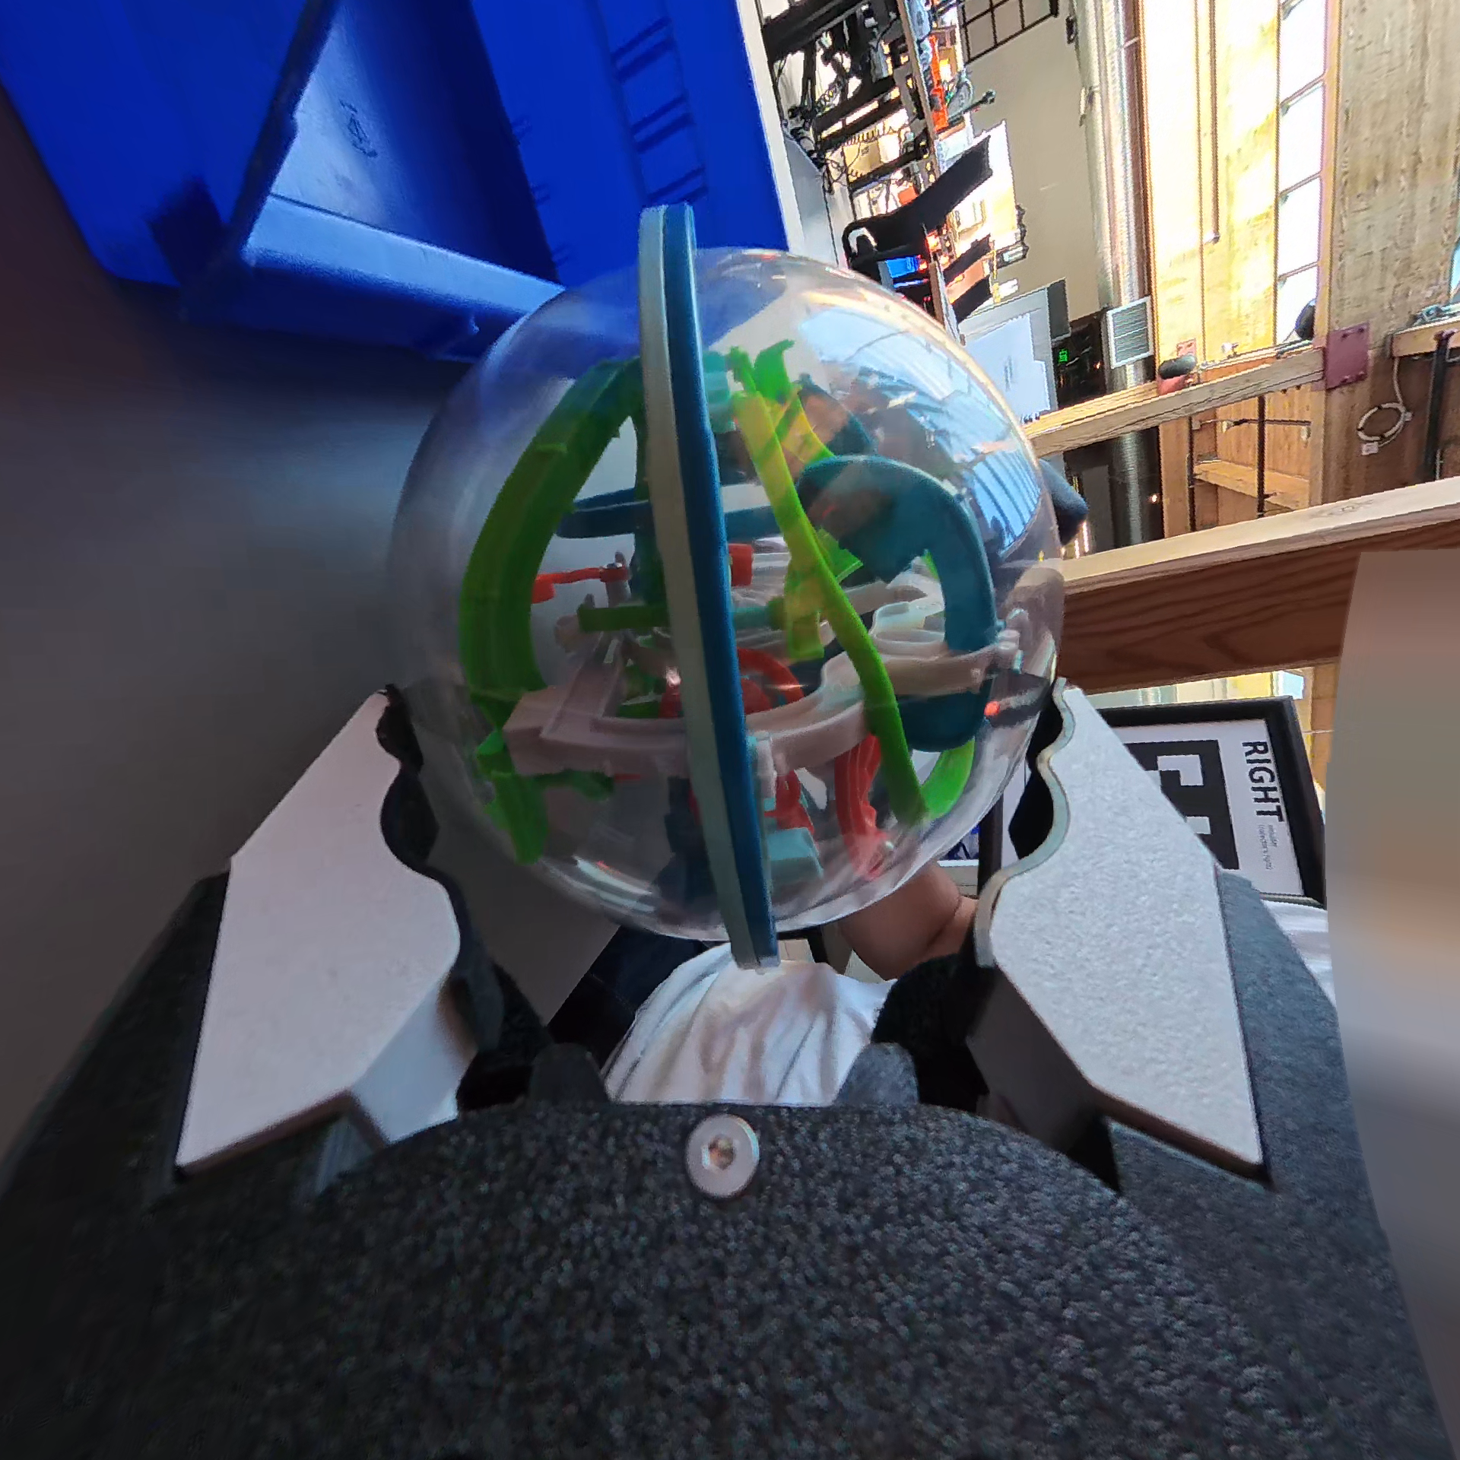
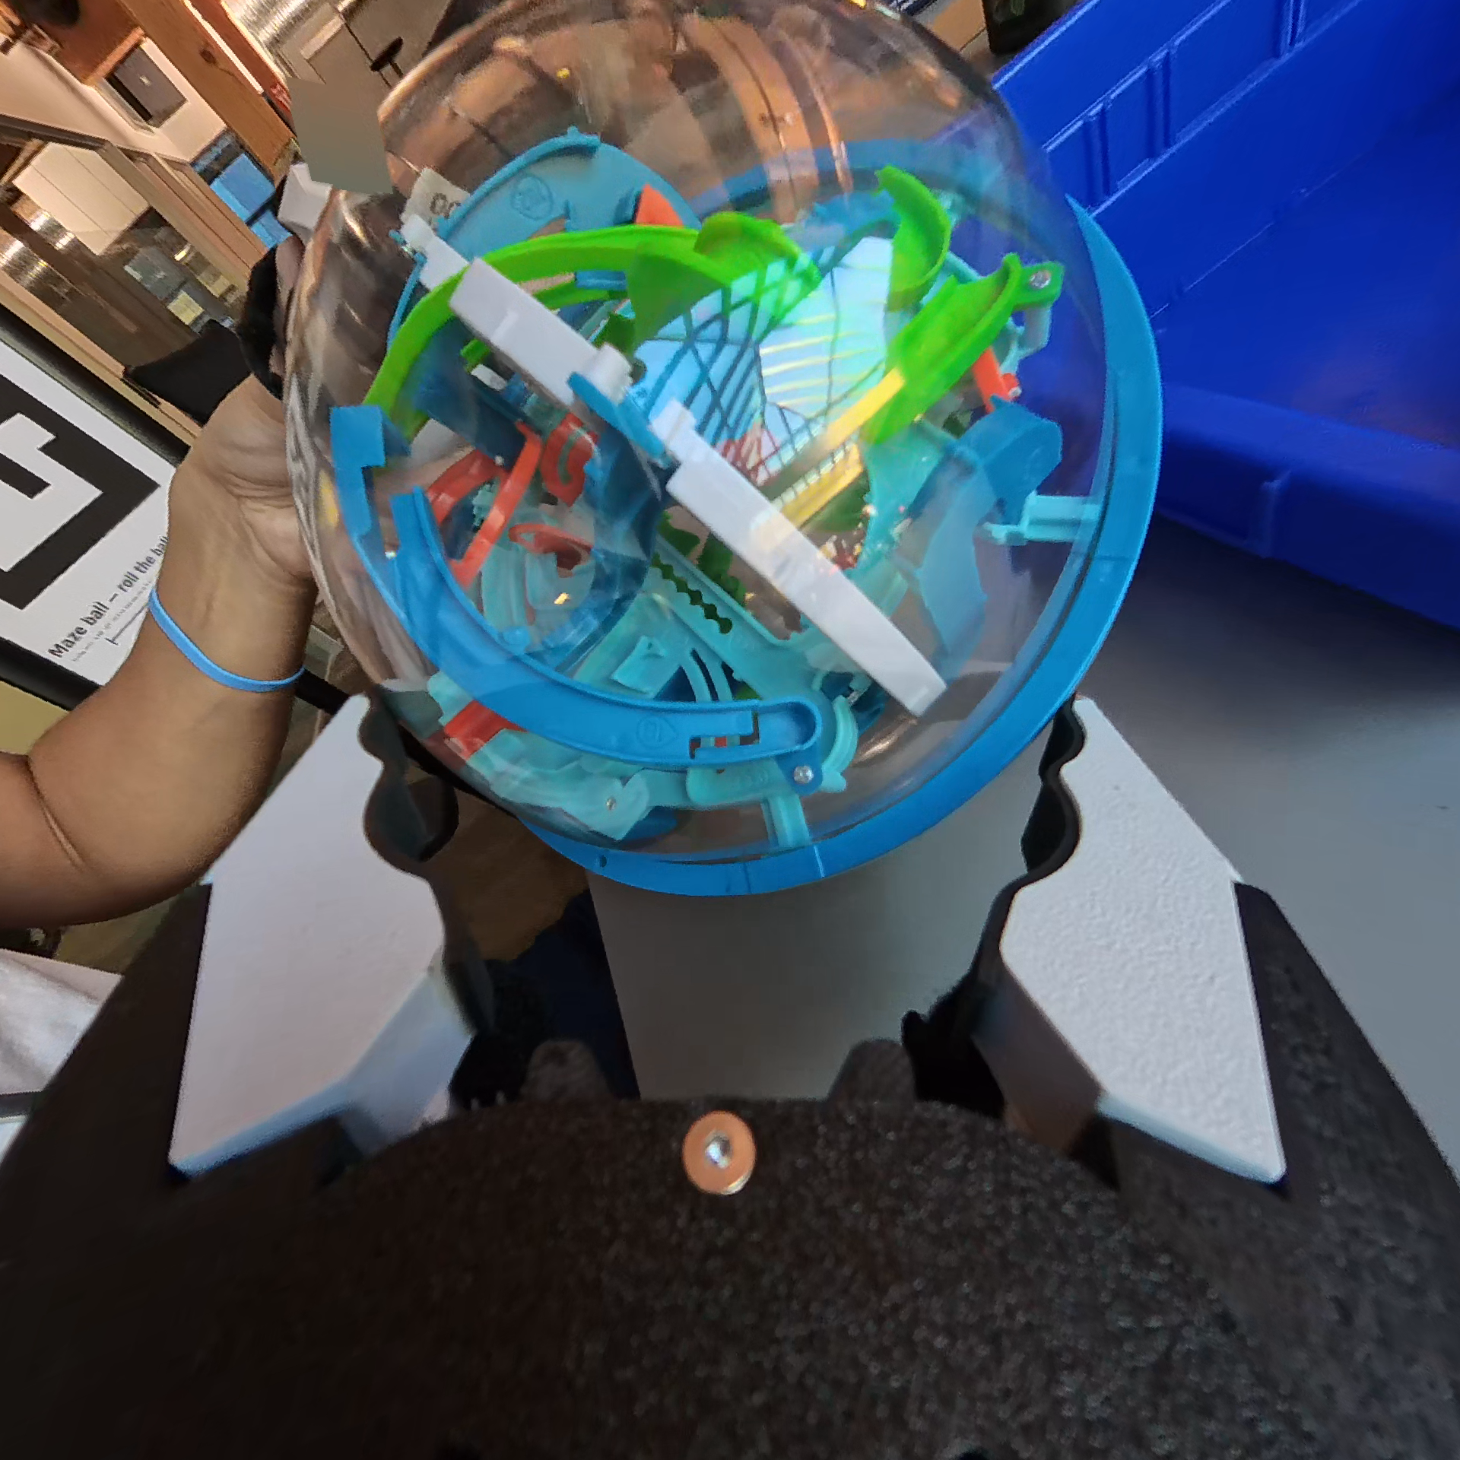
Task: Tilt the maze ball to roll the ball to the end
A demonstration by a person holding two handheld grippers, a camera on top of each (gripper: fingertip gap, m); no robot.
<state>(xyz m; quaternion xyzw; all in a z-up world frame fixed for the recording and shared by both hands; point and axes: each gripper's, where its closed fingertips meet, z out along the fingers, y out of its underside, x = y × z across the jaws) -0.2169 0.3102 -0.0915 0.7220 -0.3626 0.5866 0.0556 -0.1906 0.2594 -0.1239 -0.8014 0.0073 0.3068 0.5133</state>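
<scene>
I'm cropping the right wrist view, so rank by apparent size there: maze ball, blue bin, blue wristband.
1. Maze ball, though nearness to the camera inflates it.
2. Blue bin, cut off by the frame.
3. Blue wristband.

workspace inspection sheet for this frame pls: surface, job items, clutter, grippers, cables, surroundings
Surface: grey tabletop, bare where visible.
Job's things: clear maze ball with blue equator ring, lifted off the table; small rolling ball not located.
Clutter: blue bin behind; a printed card at left.
Grippers: left hand-held gripper and right hand-held gripper each spread wide around the sphere, pads against its sides.
Cables: nothing seen on the table; loose wiring on far racks.
Surroundings: wooden beams, windows, a person's arm.
</scene>
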